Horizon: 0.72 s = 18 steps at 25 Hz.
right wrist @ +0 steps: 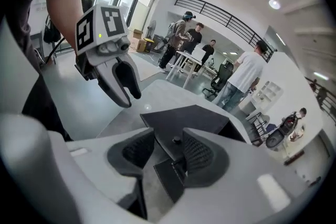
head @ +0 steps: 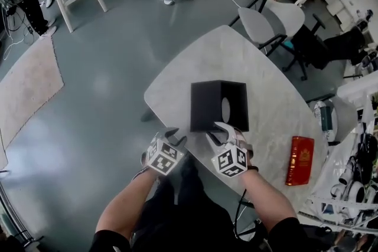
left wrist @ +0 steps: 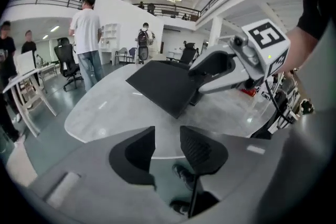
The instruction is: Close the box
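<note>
Closing step in hand: box (head: 212, 103), centre frame, nearly shut. Left tongs (head: 176, 136) wide, empty; right tongs (head: 215, 131) wide, astride front flap (right wrist: 165, 178). Next: likely pinch flap, tuck down.

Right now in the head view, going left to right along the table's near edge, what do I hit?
left tongs → right tongs → red book. The black box overlaps the right tongs sideways, so it is left out.

A red book (head: 300, 160) lies on the marble table (head: 201, 56), a grey chair (head: 269, 22) just beyond its far edge
</note>
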Motion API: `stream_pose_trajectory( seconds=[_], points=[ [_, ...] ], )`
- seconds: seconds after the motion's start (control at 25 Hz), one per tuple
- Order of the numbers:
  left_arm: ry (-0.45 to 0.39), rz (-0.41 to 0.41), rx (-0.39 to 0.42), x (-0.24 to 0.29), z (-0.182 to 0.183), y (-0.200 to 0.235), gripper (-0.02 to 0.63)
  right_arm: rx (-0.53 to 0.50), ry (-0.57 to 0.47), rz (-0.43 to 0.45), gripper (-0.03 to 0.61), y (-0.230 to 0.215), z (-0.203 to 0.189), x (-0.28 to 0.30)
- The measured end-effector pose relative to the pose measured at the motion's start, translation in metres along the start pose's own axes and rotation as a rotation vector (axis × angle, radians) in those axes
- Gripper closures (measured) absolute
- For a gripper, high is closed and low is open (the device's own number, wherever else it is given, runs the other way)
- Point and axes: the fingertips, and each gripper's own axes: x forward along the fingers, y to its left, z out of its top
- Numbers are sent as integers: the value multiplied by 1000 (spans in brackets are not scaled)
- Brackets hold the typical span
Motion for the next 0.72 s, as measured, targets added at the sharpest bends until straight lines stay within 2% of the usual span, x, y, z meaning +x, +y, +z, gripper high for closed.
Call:
stream_pose_trajectory(
  seconds=[0.08, 0.24, 0.52, 0.72],
  points=[
    [22, 11, 18, 12, -3, -1, 454, 7, -12, 3, 407, 0, 0, 0],
    [21, 4, -15, 27, -2, 2, 456, 23, -34, 3, 407, -3, 1, 1],
    [31, 2, 0, 36, 8, 7, 488, 54, -58, 5, 407, -7, 4, 2],
    [27, -11, -44, 37, 8, 5, 503, 77, -71, 12, 407, -10, 4, 1]
  ],
)
